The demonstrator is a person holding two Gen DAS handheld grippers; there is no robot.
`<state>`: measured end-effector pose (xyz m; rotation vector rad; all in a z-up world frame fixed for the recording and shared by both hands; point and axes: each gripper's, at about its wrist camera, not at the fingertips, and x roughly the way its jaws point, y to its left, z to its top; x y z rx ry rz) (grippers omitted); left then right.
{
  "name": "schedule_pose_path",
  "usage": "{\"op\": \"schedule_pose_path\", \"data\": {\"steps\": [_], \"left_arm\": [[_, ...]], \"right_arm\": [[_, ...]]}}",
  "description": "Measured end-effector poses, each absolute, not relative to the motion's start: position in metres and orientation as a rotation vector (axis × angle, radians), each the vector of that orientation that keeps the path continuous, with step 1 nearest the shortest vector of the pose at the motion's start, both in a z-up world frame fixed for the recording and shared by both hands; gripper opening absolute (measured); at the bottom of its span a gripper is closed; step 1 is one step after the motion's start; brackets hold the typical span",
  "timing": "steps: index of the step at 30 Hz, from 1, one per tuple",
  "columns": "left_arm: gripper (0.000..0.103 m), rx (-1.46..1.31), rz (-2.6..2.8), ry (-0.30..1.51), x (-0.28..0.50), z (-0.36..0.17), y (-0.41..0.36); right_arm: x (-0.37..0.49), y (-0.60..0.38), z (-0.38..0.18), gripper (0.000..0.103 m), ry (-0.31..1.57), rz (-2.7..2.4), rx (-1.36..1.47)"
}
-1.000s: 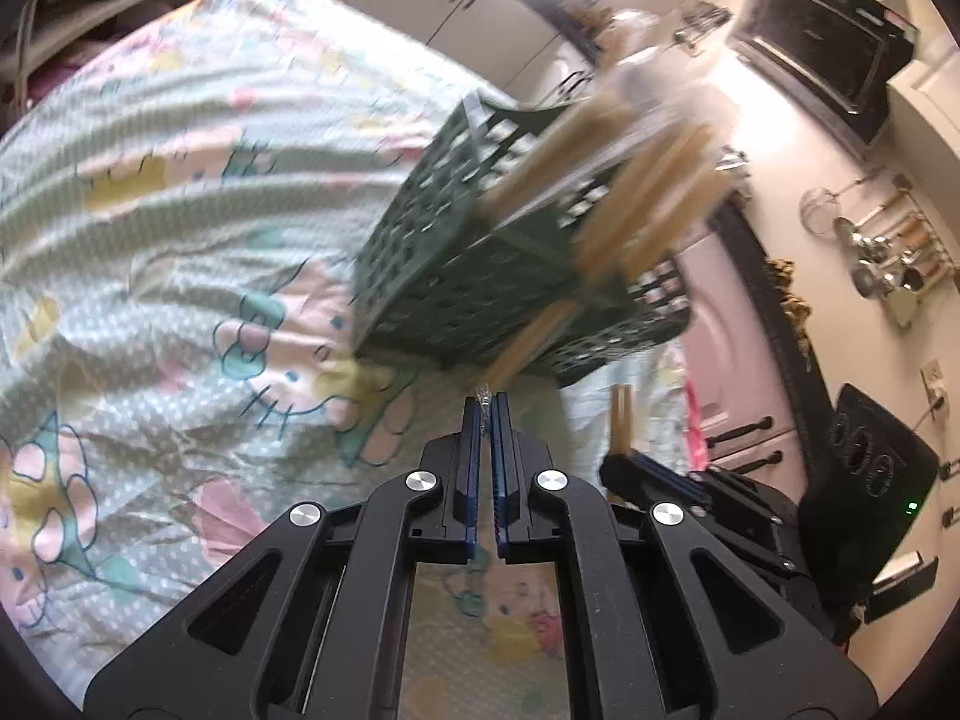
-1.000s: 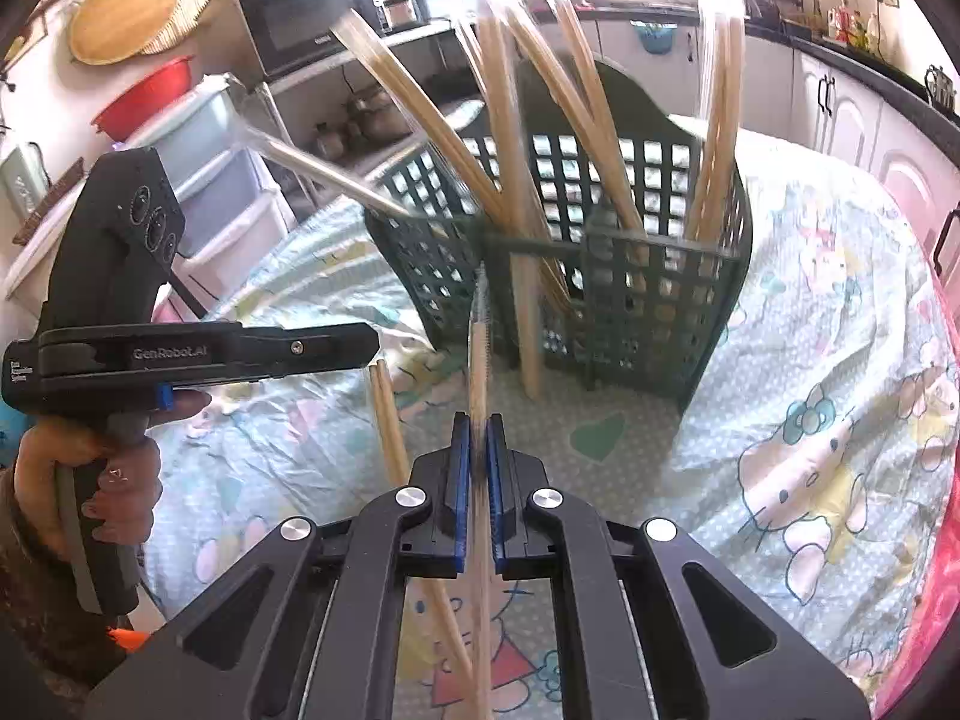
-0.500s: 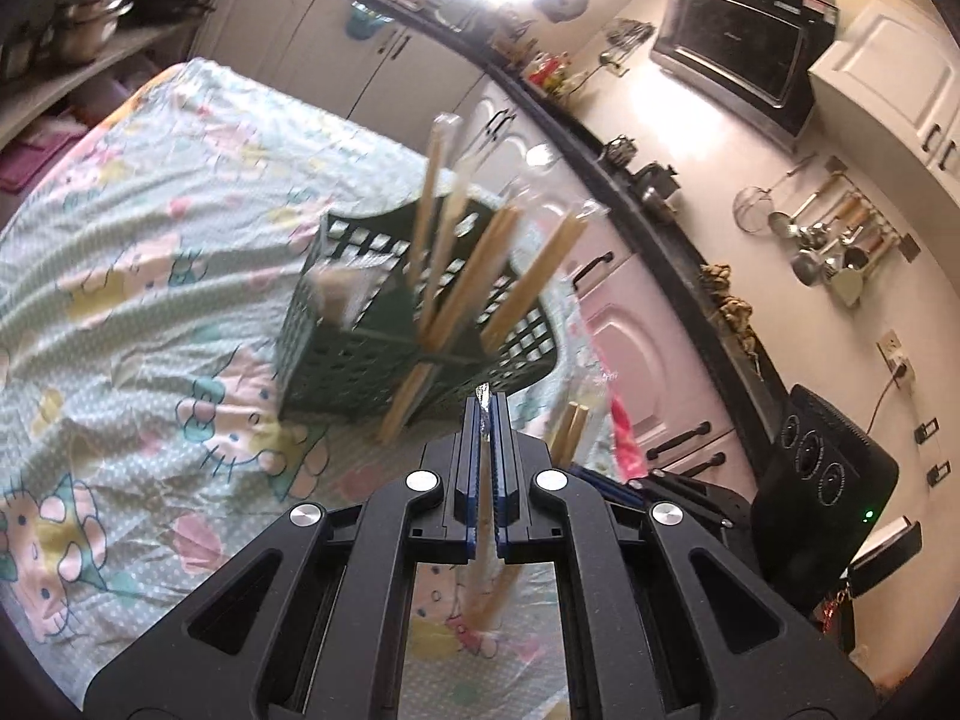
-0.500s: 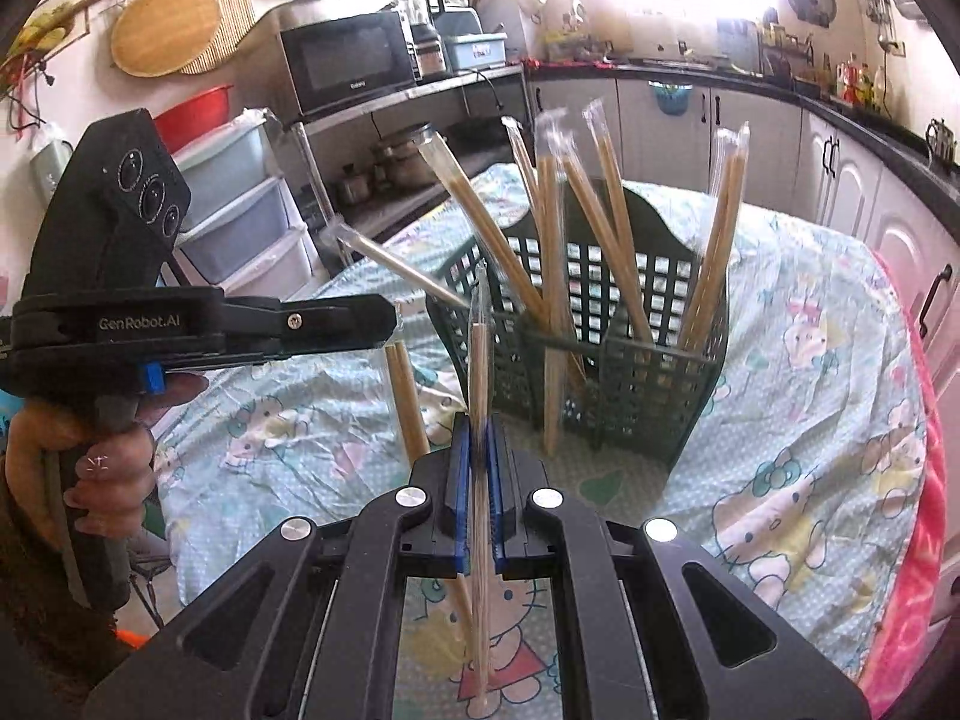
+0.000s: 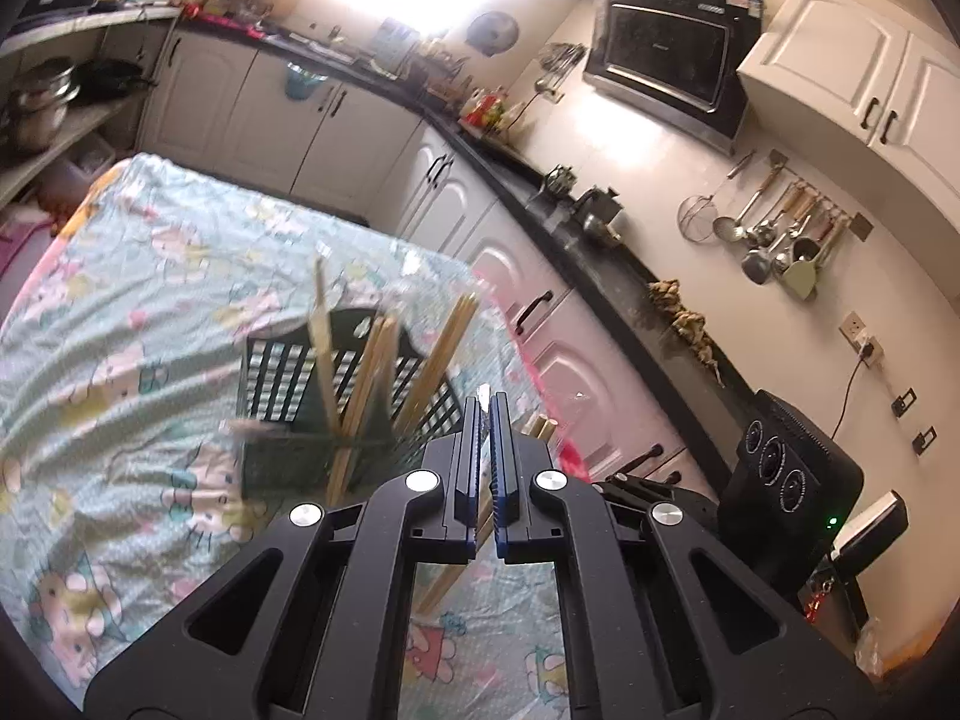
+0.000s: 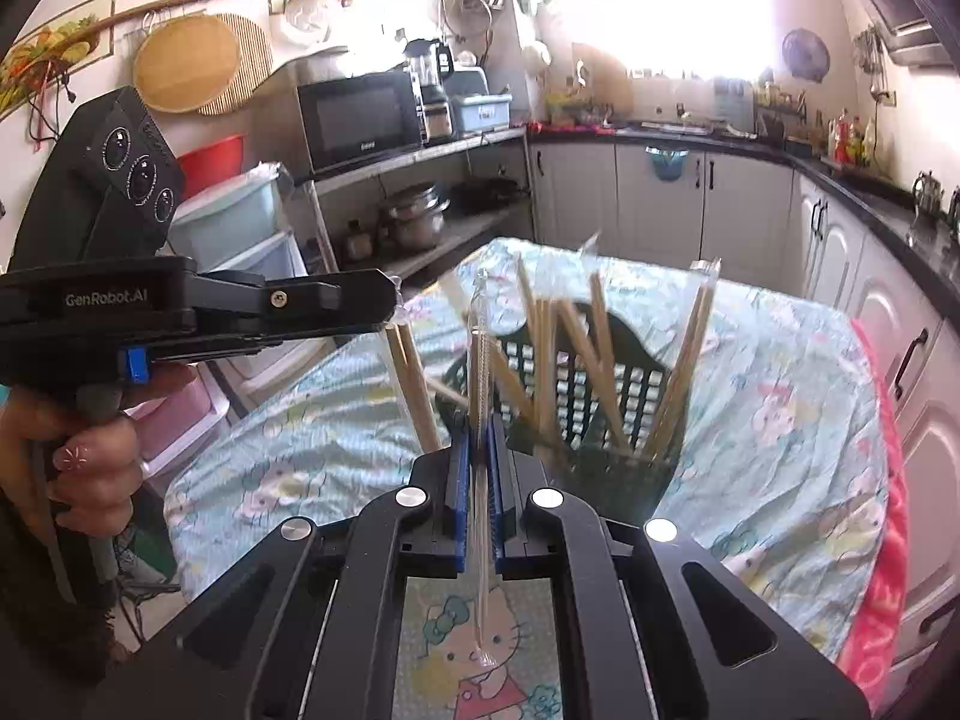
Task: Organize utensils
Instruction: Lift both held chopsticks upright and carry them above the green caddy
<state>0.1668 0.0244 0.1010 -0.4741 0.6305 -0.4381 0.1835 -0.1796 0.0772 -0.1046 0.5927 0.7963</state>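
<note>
Above the tabletop (image 6: 780, 372), which is draped in a pale cartoon-print cloth, both tools hang clear of the surface. Left tool (image 5: 485, 405): jaws pinched nearly together on a wrapped chopstick pair (image 5: 444, 576), whose wooden ends show below the jaws in the left wrist view and hang down from the tip in the right wrist view. Right tool (image 6: 478, 420): jaws narrow, clamped on one clear-sleeved pair (image 6: 478, 360) that runs upright between the pads, sleeve end showing below. One person's hand (image 6: 84, 456) grips the left tool's handle. One dark green lattice basket (image 6: 600, 384) stands on the cloth just beyond the tools. Wrapped pairs stand in it, leaning at different angles; about six can be counted from the right wrist view, though motion blur makes the tally uncertain, and one more pokes sideways out of the basket's left face (image 5: 252, 429). Count: two tools, two held pairs, one basket.
</note>
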Motion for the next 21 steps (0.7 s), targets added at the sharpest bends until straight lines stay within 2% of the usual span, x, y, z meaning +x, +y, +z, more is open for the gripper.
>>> {"op": "schedule_pose_path", "data": {"steps": [21], "left_arm": [[0.001,-0.382,-0.418,0.371,0.182,0.223,0.038]], "right_arm": [[0.206,-0.208,0.163,0.006,0.334,0.702,-0.027]]}}
